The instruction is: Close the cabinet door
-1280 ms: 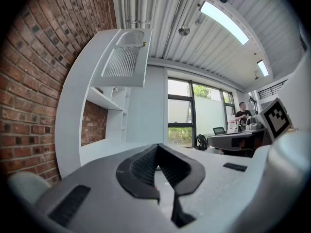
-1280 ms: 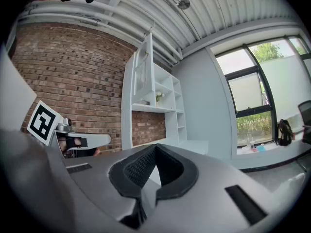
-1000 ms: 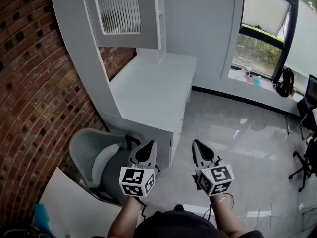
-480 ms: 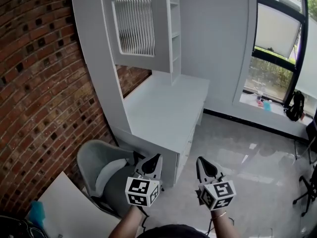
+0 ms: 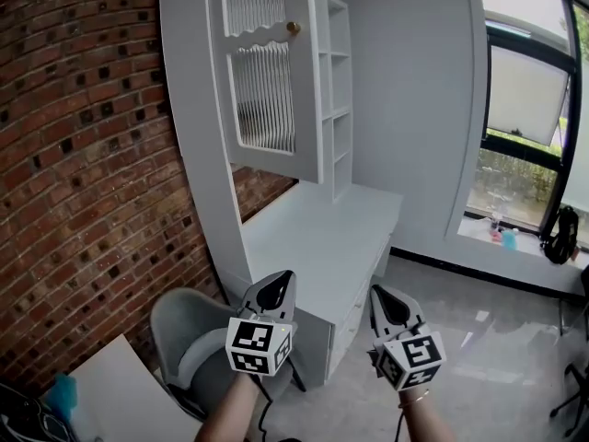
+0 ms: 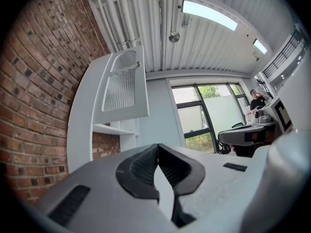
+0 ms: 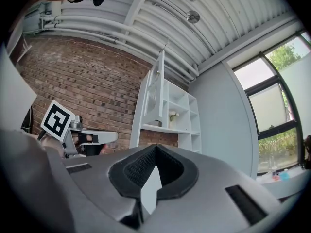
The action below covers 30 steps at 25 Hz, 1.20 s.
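Observation:
The white cabinet door (image 5: 267,81) with ribbed glass panels and a brass knob (image 5: 293,28) stands swung open from the tall white cabinet, in front of its open shelves (image 5: 337,90). Both grippers are held low and near me, well short of the door. My left gripper (image 5: 277,286) is shut and empty; my right gripper (image 5: 384,297) is shut and empty too. In the left gripper view the door (image 6: 121,89) and its knob (image 6: 138,63) sit above the closed tips of the left gripper (image 6: 158,146). The right gripper view shows the door (image 7: 158,86) edge-on above the right gripper (image 7: 155,147).
A white desk top (image 5: 322,238) juts out under the cabinet. A grey chair (image 5: 189,334) stands to its left by the brick wall (image 5: 83,173). A white board (image 5: 120,394) lies at lower left. Windows (image 5: 525,155) fill the right side. A person (image 6: 256,98) stands far off.
Both grippers have risen, still shut. The head view has tilted up, so the whole open door and its knob now show.

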Available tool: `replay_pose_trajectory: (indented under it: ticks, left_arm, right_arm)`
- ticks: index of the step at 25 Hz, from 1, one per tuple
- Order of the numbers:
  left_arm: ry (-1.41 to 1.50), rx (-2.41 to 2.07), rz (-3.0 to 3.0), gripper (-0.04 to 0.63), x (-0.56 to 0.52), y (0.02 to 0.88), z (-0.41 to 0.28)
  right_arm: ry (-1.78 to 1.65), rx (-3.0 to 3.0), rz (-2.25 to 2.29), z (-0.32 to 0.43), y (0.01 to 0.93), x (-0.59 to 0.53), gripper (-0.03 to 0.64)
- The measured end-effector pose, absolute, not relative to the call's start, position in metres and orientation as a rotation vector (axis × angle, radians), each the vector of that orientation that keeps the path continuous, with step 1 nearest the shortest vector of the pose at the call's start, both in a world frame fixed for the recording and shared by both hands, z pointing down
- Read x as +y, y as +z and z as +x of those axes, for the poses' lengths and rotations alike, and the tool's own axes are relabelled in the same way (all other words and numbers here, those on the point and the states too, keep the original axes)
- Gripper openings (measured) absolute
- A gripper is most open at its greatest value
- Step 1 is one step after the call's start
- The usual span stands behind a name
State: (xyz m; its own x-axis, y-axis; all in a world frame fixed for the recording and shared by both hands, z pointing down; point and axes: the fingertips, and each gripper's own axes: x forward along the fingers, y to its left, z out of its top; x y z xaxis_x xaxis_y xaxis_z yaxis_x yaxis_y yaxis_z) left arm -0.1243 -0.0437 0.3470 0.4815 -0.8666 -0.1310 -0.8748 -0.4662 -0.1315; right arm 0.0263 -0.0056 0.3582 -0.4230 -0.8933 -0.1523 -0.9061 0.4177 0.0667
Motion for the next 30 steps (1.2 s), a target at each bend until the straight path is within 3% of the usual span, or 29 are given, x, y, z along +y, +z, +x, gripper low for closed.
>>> replay_pose_trajectory:
  ticks: [19, 30]
  left_arm:
    - [0.303, 1.395, -2.265, 0.013, -0.121, 0.154, -0.122]
    - [0.399, 1.266, -2.129, 0.063, -0.166, 0.035, -0.122]
  right_arm:
    - [0.454, 2.427, -1.574, 0.039, 0.243, -0.087, 0.0]
    - [0.757, 2.39, -1.493, 0.003, 0.157, -0.14, 0.0]
